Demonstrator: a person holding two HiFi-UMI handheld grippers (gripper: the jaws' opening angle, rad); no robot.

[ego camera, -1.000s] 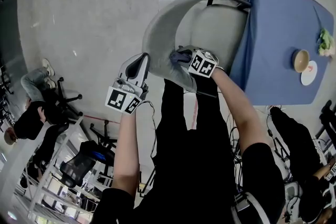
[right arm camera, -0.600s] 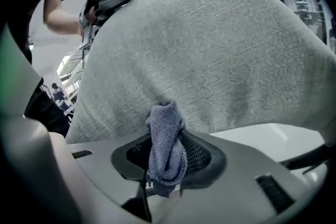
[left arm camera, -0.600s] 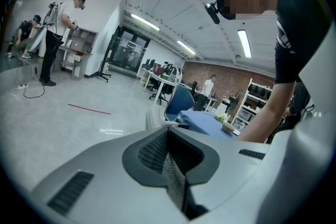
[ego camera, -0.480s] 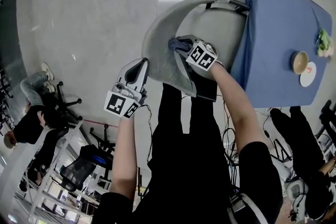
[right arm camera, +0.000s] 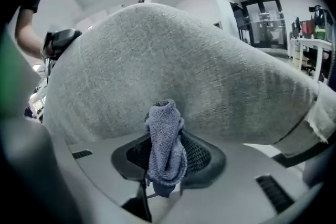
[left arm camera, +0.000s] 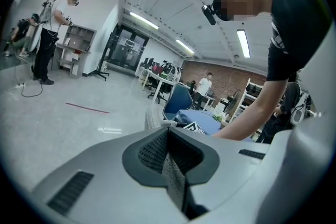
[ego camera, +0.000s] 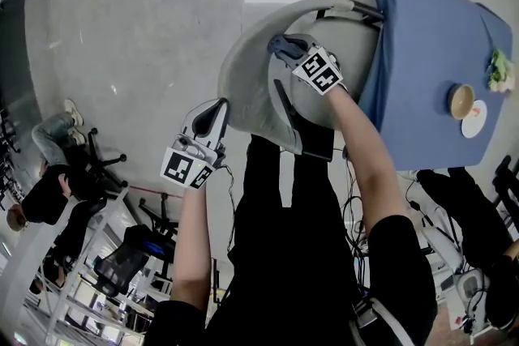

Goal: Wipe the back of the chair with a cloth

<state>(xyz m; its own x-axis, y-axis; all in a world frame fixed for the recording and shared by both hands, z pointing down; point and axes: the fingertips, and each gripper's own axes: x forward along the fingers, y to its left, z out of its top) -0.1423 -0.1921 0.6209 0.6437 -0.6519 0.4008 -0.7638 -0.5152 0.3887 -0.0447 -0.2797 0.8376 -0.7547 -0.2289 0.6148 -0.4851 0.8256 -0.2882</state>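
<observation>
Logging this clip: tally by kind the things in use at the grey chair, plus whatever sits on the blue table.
grippers: 2 (left gripper, right gripper)
chair: 1
cloth: 1
cup: 1
saucer: 1
plant: 1
Total: 7

In the head view, the small blue-grey woven cloth (ego camera: 277,43) shows only as a scrap. The marker cube of the right gripper (ego camera: 290,53) covers the rest. The blue-draped table (ego camera: 430,36) hides the far side of the chair's seat and is cut off by the right edge. The green thing (ego camera: 502,67) on the table is too small to tell.

In the left gripper view, the left gripper (left arm camera: 170,157) blocks nearly all of the curved grey fabric chair back (left arm camera: 173,176); only a thin strip shows between its closed jaws.

In the right gripper view, the cloth's lower end sinks from sight between the jaws.
</observation>
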